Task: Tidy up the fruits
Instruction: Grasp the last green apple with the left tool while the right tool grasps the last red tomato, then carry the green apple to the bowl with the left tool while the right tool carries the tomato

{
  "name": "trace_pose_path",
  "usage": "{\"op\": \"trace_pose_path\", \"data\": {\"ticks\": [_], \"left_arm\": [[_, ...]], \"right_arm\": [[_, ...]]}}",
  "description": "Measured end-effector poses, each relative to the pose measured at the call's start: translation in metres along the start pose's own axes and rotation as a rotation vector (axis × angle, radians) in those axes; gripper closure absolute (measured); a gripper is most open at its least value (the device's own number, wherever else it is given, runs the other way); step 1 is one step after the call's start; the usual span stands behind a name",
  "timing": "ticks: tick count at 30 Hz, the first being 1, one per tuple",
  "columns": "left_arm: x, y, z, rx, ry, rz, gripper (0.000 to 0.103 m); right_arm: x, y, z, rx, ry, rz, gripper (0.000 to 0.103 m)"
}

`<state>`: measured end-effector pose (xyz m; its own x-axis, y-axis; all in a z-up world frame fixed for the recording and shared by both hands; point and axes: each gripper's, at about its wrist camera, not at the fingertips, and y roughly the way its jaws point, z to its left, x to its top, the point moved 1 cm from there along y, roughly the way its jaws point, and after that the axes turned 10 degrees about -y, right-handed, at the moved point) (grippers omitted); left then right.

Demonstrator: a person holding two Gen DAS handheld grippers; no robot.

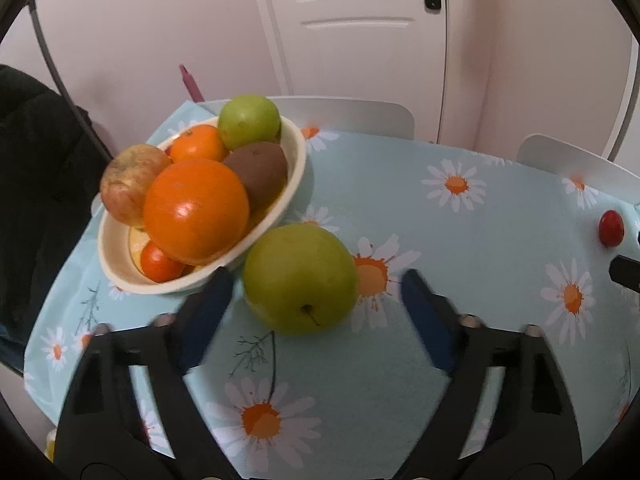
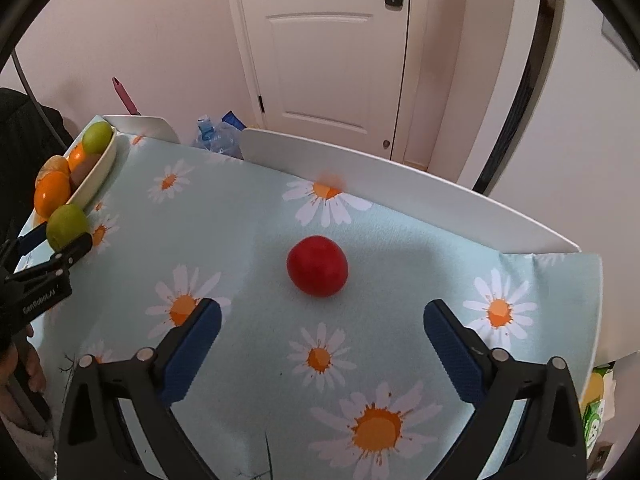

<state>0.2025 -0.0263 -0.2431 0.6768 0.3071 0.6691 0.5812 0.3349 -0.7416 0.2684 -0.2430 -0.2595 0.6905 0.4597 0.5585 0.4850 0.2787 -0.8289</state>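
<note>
A green apple (image 1: 300, 280) lies on the daisy-print tablecloth (image 1: 460, 240), just right of a cream bowl (image 1: 296, 148). The bowl is piled with a large orange (image 1: 196, 212), a second green apple (image 1: 250, 122), a brown fruit (image 1: 258, 172), a blotchy apple (image 1: 130, 184) and smaller oranges. My left gripper (image 1: 316, 280) is open and straddles the loose apple, with a gap showing on its right side. A red round fruit (image 2: 317, 266) sits alone mid-table. My right gripper (image 2: 323, 308) is open just short of it, touching nothing.
White chair backs (image 2: 400, 184) line the table's far edge. A water bottle (image 2: 216, 138) stands on the floor before a closed door. A dark coat (image 1: 36, 184) hangs left of the bowl. A green package (image 2: 596, 412) sits past the right table edge.
</note>
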Motion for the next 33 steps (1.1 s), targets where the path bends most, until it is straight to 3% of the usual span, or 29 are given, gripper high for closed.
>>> {"op": "trace_pose_path", "data": {"ticks": [4, 9, 28, 30, 31, 32, 33], "left_arm": [[0.0, 0.006, 0.002, 0.002, -0.02, 0.018, 0.024], [0.005, 0.007, 0.005, 0.028, -0.021, 0.008, 0.043], [-0.001, 0.001, 0.008, -0.024, -0.002, 0.045, 0.043], [-0.003, -0.002, 0.008, -0.029, -0.001, 0.047, 0.043], [-0.004, -0.004, 0.008, -0.033, -0.002, 0.048, 0.043], [-0.005, -0.007, 0.008, -0.037, -0.003, 0.048, 0.043], [-0.006, -0.009, 0.008, -0.04, -0.003, 0.047, 0.043]], "right_arm": [[0.003, 0.007, 0.0, 0.0, -0.007, 0.005, 0.008], [0.006, 0.013, 0.002, -0.007, -0.017, 0.012, 0.017], [0.022, 0.024, 0.005, -0.061, -0.024, 0.006, 0.048], [0.023, 0.024, 0.008, -0.065, -0.025, 0.004, 0.057], [0.024, 0.023, 0.01, -0.064, -0.029, 0.002, 0.068], [0.024, 0.023, 0.011, -0.068, -0.033, 0.002, 0.073], [0.024, 0.022, 0.013, -0.075, -0.039, 0.002, 0.073]]}}
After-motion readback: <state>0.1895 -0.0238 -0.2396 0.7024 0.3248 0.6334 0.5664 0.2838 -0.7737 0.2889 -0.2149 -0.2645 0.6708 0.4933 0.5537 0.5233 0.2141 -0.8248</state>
